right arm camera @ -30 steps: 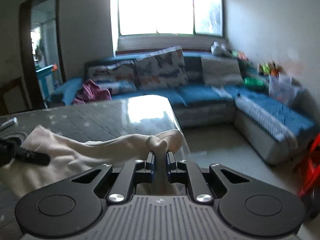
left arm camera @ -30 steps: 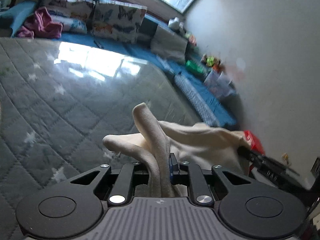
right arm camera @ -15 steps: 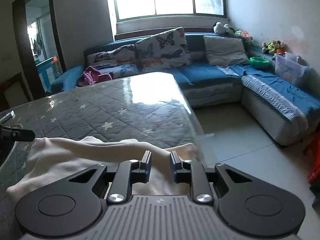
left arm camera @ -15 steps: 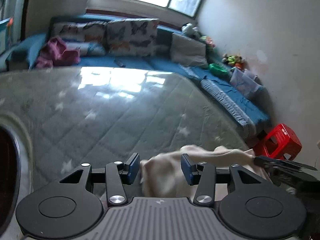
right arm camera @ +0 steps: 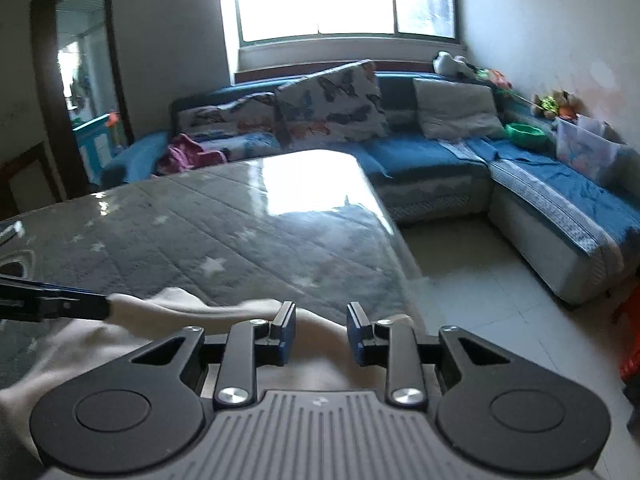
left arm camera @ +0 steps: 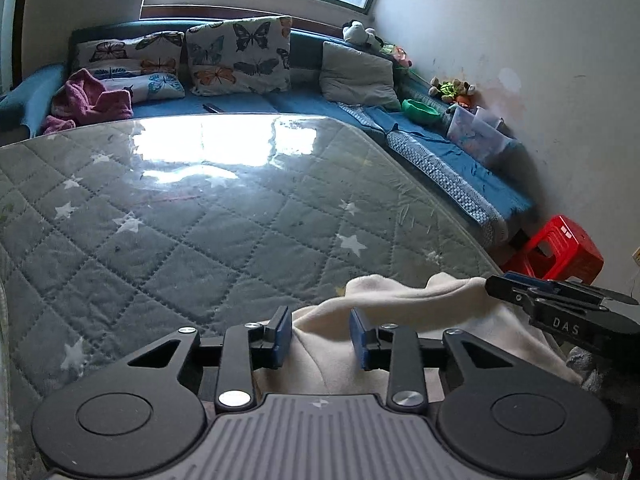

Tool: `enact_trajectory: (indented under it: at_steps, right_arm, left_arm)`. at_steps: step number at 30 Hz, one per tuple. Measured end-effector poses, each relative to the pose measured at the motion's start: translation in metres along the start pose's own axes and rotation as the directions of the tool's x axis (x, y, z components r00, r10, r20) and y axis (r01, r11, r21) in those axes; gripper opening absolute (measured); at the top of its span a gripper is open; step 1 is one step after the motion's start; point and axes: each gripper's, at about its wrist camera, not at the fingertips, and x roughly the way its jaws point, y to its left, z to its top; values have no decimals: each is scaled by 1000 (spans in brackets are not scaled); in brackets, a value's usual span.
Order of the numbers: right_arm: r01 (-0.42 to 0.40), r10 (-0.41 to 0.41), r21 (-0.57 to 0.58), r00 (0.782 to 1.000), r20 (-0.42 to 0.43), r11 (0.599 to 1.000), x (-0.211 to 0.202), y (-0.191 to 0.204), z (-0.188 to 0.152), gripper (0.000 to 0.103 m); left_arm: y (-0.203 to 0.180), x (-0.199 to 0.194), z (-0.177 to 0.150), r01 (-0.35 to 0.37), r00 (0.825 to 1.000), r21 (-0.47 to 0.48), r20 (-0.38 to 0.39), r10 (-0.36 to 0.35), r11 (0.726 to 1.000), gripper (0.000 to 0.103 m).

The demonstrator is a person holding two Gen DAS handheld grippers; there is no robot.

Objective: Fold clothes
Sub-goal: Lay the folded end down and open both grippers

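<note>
A cream garment [left arm camera: 400, 300] lies bunched on the near right corner of the grey quilted table [left arm camera: 200, 232]. My left gripper [left arm camera: 320, 336] is open just above the garment, its blue pads apart with cloth showing between them. My right gripper [right arm camera: 320, 332] is also open over the same garment [right arm camera: 168, 316] near the table's right edge. Each gripper shows in the other's view: the right one in the left wrist view [left arm camera: 560, 308], the left one in the right wrist view [right arm camera: 52, 304].
A blue corner sofa [left arm camera: 280, 100] with butterfly cushions [left arm camera: 240, 56] and a purple garment [left arm camera: 88, 100] runs behind and right of the table. A red stool [left arm camera: 560, 248] stands on the floor at the right. Tiled floor [right arm camera: 472, 280] lies beyond the table's right edge.
Both grippers were shut on the cream garment and holding it up. They have lowered it to the table, opened and let go. The garment now rests on the table.
</note>
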Motion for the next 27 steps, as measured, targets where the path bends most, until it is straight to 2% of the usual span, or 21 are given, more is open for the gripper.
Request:
enact_trajectory:
  at_steps: [3,7,9,13,18,22,27]
  right_arm:
    - [-18,18,-27,1000,-21,999,11,11,0,33]
    - [0,-2,-58,1000,-31,998,19,17,-3,36]
    - [-12,11,-56,1000,-18,998,9,19,-2,42]
    - [-31,31,-82,999,3,996,-25,23,-9,42]
    - [-61,62,-105,998,4,993,-59,29,-32,43]
    - [-61,63,-123,998,14,991,-81,34,-51,43]
    - [-42,44,-147,999,10,988,-90,40,-72,43]
  left_arm:
    - [-5,3,1,-6,1000,16,-3,6,1000,36]
    - [-6,3,0,-14,1000,24,-9,14,1000,37]
    - [-7,-6,0,-12,1000,29,9,12,999,39]
    - [-11,-27,-8,15,999,54,30,-16,998,39]
    - [-23,-51,-35,51,998,109,31,-55,993,38]
    - [-32,-66,-59,49,998,172,37,-56,984,37]
    - [-29,-66,-80,45,999,168,17,-49,985,37]
